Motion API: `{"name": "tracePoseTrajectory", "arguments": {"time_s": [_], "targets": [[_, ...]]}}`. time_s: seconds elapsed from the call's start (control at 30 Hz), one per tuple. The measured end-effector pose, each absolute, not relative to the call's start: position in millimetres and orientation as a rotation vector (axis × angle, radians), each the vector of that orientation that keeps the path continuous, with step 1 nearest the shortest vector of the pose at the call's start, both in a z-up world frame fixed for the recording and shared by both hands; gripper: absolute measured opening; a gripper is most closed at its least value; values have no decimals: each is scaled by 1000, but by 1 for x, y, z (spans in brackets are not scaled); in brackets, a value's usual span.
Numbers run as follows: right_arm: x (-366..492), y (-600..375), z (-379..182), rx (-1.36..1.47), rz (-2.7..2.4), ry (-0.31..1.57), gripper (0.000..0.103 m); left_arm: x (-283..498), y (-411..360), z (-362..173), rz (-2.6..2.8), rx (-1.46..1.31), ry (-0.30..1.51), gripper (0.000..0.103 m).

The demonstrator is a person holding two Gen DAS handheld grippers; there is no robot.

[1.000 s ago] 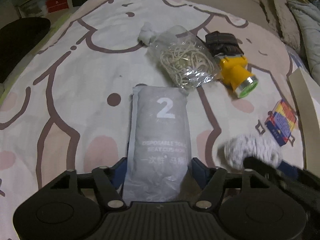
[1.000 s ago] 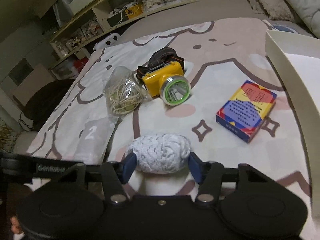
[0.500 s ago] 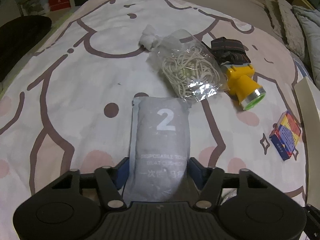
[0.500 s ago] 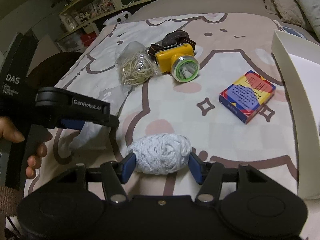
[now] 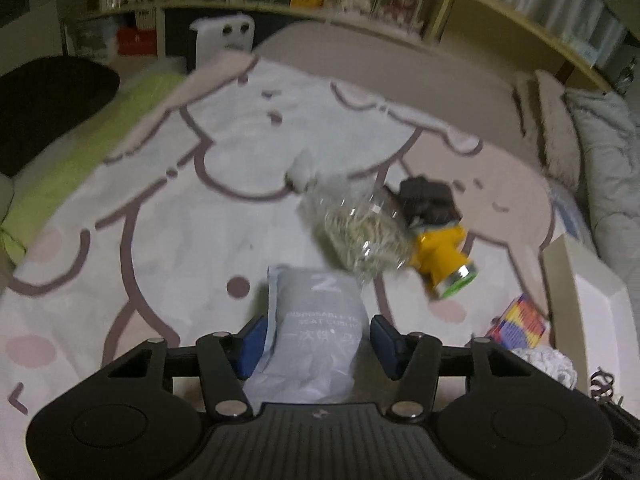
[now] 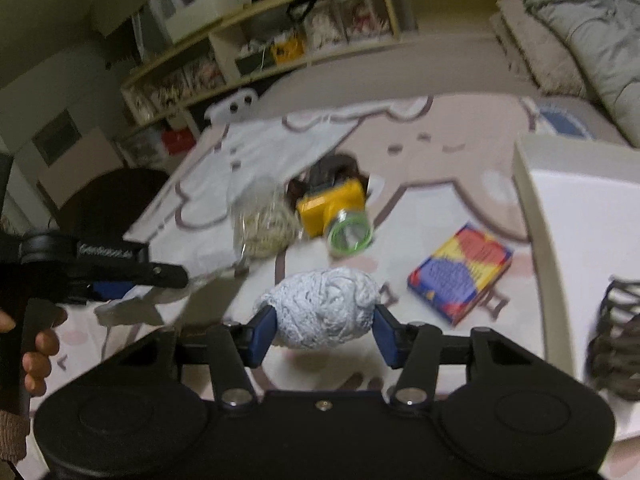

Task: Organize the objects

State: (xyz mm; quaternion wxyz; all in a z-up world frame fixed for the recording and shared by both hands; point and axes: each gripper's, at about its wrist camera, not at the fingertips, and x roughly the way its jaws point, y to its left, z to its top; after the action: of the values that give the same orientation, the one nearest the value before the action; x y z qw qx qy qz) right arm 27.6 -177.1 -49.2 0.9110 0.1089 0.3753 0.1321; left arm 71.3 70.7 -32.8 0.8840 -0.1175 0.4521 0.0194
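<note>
The left hand-held gripper (image 5: 316,346) holds a grey flat packet (image 5: 318,328) between its blue pads; the jaws are closing on it, and the packet's near end crumples between them. The packet carries a large "2" and the words "DISPOSABLE" and "SEAT CUSHION" (partly blurred), with a line of Chinese characters below that cannot be read.

The right hand-held gripper (image 6: 323,336) holds a white ball of yarn (image 6: 324,308) between its pads at a medium width; the jaws are closing, both pads pressing the ball's sides.

Containers:
- A clear plastic bag (image 5: 360,232) lies on the bed sheet (image 5: 160,208) and contains a tangle of pale rubber bands or string (which of the two cannot be told).
- A cream-rimmed white box (image 6: 580,240) sits at the right edge of the bed. Its visible floor is bare, and a dark woven item (image 6: 616,340) shows at the right frame edge, too blurred to identify.

Other items: a yellow headlamp (image 6: 336,212) with a green-ringed lens and a dark strap lies touching the bag. A colourful card box (image 6: 460,272) lies between the headlamp and the white box; its print is illegible.

In the right wrist view the left tool's arm shows a white brand mark, smeared by motion, and a person's fingers (image 6: 38,356) wrap its handle.
</note>
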Motion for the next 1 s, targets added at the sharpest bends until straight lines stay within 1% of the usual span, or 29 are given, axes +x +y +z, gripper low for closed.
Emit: {"name": "tracePoseTrajectory", "arguments": {"time_s": [0.07,0.23,0.27,0.3,0.33,0.37,0.4,0.63,0.73,0.77,0.9,0.97,1.0], "targets": [[29,-183,-43,235,263,749,54,70,72,-26,22,-259,925,38],[30,-195,-32,256,245,713,54,71,70,-25,17,-246,934,38],[31,-197,-31,259,242,713,54,73,68,-29,15,-231,950,43],[31,-199,-32,263,237,716,54,74,67,-34,21,-223,967,54],[32,-199,-32,266,235,720,54,75,65,-38,33,-221,984,62],[32,-200,-32,269,235,723,54,76,62,-44,44,-218,1001,73],[32,-200,-33,272,236,728,54,76,60,-48,52,-217,1012,77],[31,-197,-36,270,241,740,54,89,52,-81,119,-328,1117,78],[31,-198,-35,270,237,740,54,94,47,-91,149,-345,1125,82],[31,-198,-35,271,235,740,54,95,45,-94,156,-343,1131,85],[31,-200,-35,276,228,741,54,100,37,-109,181,-305,1154,88],[31,-200,-35,274,227,742,54,99,34,-112,186,-285,1152,88],[31,-200,-35,273,226,743,54,98,33,-112,190,-280,1148,86]]}}
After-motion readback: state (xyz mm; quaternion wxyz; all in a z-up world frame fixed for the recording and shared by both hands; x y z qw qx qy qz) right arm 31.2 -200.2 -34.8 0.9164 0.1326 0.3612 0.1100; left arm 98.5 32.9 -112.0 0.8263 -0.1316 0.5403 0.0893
